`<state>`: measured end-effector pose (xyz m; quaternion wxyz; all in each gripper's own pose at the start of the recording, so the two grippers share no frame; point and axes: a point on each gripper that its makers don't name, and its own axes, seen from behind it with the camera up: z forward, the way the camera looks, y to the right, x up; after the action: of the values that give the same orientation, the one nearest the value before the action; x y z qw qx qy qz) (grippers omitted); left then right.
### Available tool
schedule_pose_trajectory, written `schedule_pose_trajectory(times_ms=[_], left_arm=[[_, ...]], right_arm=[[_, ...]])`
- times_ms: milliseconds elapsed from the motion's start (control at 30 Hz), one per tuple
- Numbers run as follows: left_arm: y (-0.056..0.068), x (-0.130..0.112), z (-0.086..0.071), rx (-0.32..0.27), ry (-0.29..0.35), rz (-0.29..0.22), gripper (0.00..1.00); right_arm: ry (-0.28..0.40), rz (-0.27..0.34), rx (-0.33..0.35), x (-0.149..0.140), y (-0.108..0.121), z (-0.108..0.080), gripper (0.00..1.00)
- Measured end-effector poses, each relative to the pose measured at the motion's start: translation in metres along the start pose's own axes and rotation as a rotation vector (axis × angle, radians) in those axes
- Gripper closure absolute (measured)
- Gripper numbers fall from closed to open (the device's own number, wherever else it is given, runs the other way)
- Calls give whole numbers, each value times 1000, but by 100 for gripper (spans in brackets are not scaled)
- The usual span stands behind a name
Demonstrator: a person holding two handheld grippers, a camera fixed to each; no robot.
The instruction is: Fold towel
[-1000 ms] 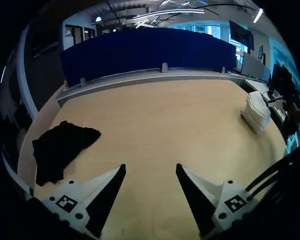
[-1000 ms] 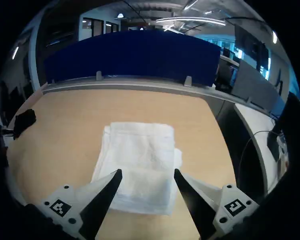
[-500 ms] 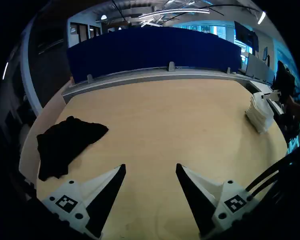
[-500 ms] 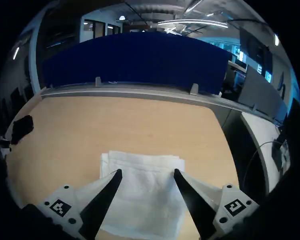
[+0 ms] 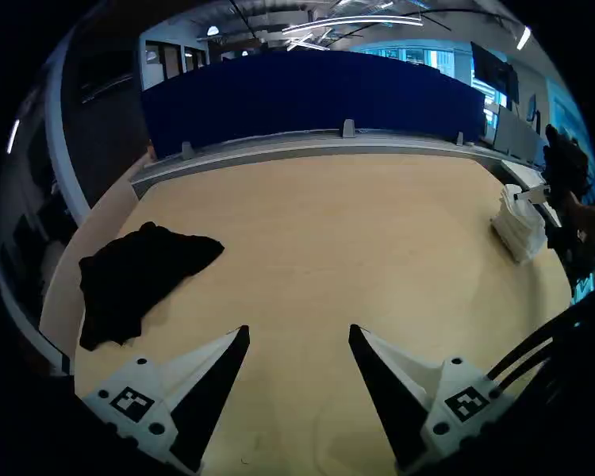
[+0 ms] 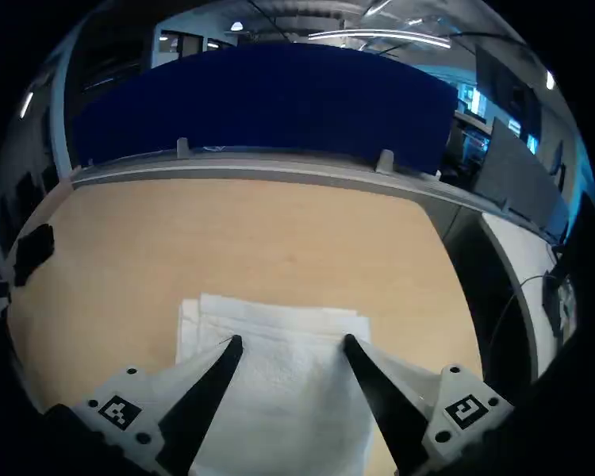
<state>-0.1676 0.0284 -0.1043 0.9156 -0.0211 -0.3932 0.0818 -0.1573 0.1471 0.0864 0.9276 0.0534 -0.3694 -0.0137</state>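
The left hand-held gripper (image 5: 298, 329) hangs over bare wood toward the front edge of the bench (image 5: 337, 214). Its two fingers are spread wide and there is nothing between them. A crumpled black cloth (image 5: 135, 278) lies by the bench's left edge. The folded white towel (image 5: 520, 226) sits well apart from it at the right edge. A blue partition (image 5: 313, 95) runs along the back edge.

In the right gripper view, the right hand-held gripper (image 6: 292, 339) is over the towel, also wide open and gripping nothing. Its fingertips lie over the towel's far part, and whether they touch the fabric cannot be told. The towel lies flat, with layered edges showing along its left side.
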Motion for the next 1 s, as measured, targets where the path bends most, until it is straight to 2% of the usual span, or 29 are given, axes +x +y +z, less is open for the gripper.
schedule_pose_trajectory(times_ms=[267, 467, 1000], left_arm=[[-1, 0, -1, 5, 0, -3, 7], [0, -1, -1, 4, 0, -4, 7], [3, 3, 0, -12, 7, 0, 7]], right_arm=[[-15, 1, 1, 0, 2, 13, 0], [-14, -5, 0, 2, 1, 11, 0], [36, -9, -6, 2, -6, -28, 0]])
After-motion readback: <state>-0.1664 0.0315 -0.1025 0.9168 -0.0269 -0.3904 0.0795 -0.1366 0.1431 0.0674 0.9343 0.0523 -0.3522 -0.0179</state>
